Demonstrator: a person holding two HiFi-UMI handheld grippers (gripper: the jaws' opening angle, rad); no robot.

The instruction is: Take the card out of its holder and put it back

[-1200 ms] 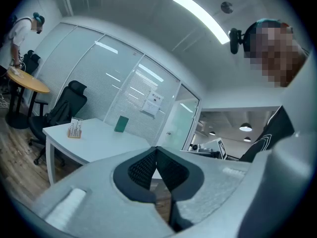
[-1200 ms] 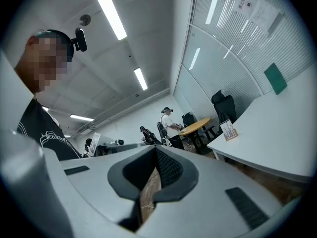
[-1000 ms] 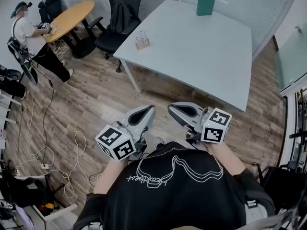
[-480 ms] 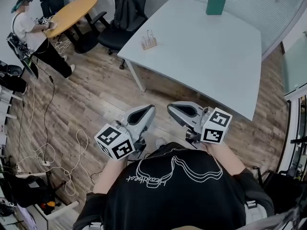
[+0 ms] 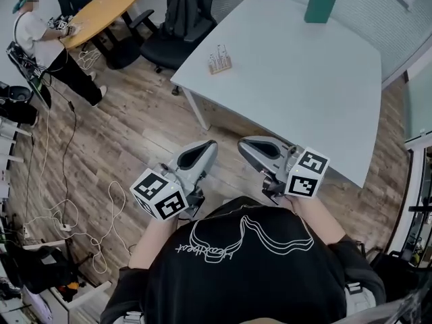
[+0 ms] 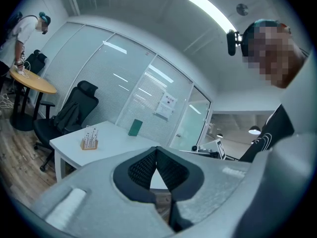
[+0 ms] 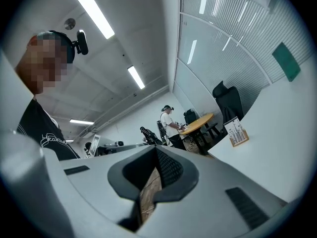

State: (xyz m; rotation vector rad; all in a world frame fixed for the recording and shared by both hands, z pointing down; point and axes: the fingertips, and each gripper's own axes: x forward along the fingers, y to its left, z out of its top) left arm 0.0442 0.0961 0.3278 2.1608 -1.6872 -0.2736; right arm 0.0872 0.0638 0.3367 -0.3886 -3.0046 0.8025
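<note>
Left hand-held gripper is clenched, its ribbed black pads meeting at the tips with nothing caught between them. The right hand-held gripper is the same: tips together, only the wooden floor showing through the gap behind them. I carry both level in front of my chest, side by side and pointed toward the white rectangular surface, neither touching anything. I judge they are closed simply because there is nothing to hold yet and the task has not begun. The small wooden holder stands near the surface's left edge, close to its near-left corner, with the white card upright in it, well apart from both hand-held grippers. Standing like that, the card's top edge is free to be pinched from above. A dark green box stands at the far edge.
</note>
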